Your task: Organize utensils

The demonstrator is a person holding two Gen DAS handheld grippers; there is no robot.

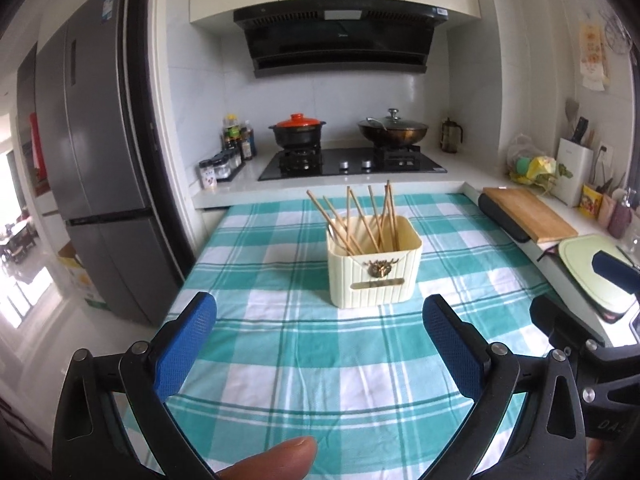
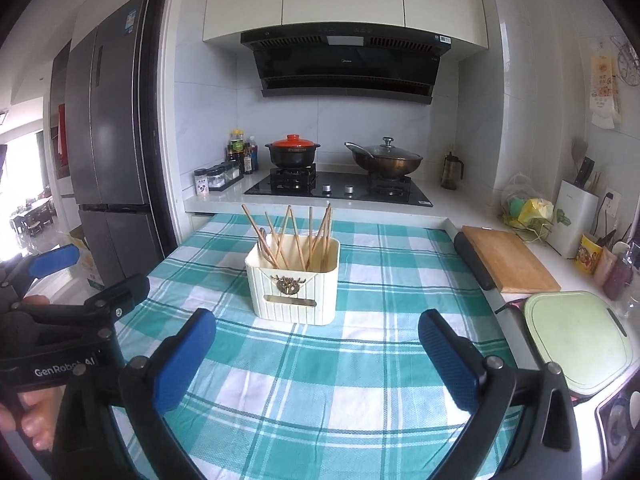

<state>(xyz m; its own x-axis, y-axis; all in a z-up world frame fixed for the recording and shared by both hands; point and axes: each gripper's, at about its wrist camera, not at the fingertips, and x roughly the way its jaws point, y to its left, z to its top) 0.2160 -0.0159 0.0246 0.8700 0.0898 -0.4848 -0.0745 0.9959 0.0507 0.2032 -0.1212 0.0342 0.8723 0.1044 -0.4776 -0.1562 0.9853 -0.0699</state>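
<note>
While both grippers' fingers (image 1: pixel 188 344) spread empty, chopstick holder (image 1: pixel 374 266) stands ahead, apart; spoon perhaps inside.

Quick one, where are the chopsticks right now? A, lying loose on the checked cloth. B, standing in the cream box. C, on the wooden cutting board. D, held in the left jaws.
B: the chopsticks stand bunched in the cream box on the checked cloth.

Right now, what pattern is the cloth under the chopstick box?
Teal and white checks on the cloth, clearest in the left wrist view.
</note>
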